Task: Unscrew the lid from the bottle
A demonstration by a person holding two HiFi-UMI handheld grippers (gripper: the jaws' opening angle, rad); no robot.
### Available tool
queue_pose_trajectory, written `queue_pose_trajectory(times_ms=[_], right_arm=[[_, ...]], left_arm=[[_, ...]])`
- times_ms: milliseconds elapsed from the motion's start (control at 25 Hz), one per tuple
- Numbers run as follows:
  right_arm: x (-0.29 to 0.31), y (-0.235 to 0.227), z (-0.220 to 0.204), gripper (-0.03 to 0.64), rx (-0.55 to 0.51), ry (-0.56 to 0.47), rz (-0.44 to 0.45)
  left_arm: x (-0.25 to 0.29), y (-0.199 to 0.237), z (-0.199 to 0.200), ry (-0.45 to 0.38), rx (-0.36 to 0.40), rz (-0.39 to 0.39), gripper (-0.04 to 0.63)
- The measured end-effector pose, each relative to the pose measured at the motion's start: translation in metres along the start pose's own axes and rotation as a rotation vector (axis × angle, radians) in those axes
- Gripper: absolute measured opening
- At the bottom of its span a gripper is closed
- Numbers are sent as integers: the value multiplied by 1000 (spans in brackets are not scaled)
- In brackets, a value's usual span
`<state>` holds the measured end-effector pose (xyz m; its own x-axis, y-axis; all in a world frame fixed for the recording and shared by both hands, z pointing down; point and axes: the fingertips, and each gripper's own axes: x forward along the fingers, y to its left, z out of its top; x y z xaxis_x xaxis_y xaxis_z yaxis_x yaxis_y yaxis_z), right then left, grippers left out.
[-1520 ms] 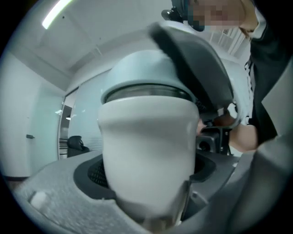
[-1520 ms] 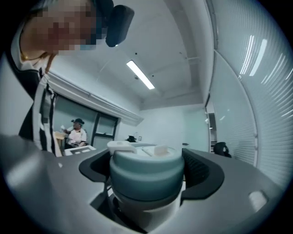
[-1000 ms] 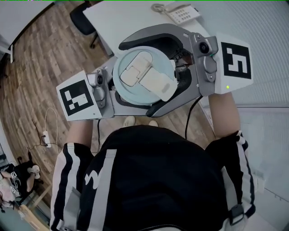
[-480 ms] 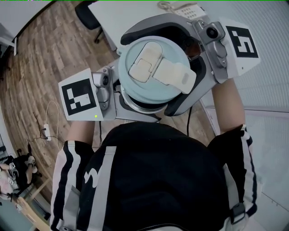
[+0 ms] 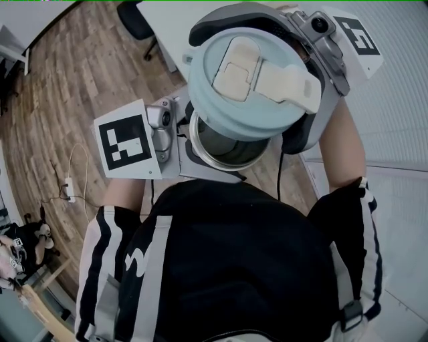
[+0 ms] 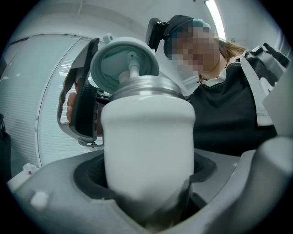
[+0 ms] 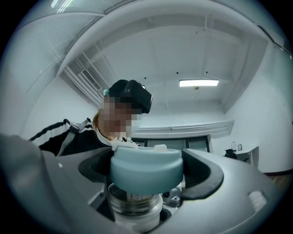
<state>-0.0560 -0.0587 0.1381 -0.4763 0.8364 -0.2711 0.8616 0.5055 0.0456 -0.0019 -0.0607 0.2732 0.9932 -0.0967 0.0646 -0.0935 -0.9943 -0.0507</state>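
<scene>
In the head view my left gripper [image 5: 212, 165] is shut on a white bottle, of which only the open steel mouth [image 5: 224, 148] shows. The left gripper view has the white body [image 6: 146, 151] wedged between the jaws, with the threaded steel neck on top. A pale blue lid [image 5: 251, 87] with a cream flip cap sits in my right gripper [image 5: 262, 77], shut round its rim. The lid [image 6: 123, 64] is off the neck, tilted, just above it and to one side, underside showing. From the right gripper view the lid [image 7: 145, 171] hangs over the steel neck [image 7: 135, 201].
Both grippers are held up close in front of the person's black striped top [image 5: 227, 267]. Far below are a wooden floor [image 5: 60, 100], a white desk [image 5: 167, 27], a black chair [image 5: 137, 20] and a cable with a plug strip [image 5: 70, 190].
The lid has come off the bottle and moved up and to the right with the right gripper. The steel mouth now shows under it. Both grippers have risen toward the head camera.
</scene>
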Motion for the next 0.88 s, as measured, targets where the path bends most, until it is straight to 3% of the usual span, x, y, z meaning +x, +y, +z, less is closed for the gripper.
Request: queue_pose_trajectory(times_ms=[360,560,880], right_arm=[[0,0,-3,454,48,43,5],[3,-1,4,454,90,-5,-8],[-6,-6,4,454,70,-49,-129]], left_arm=[[12,5,19,-1,17,28,453],[11,3,28,13,21,49,453],[13,4,25,-6,-20,92,453]])
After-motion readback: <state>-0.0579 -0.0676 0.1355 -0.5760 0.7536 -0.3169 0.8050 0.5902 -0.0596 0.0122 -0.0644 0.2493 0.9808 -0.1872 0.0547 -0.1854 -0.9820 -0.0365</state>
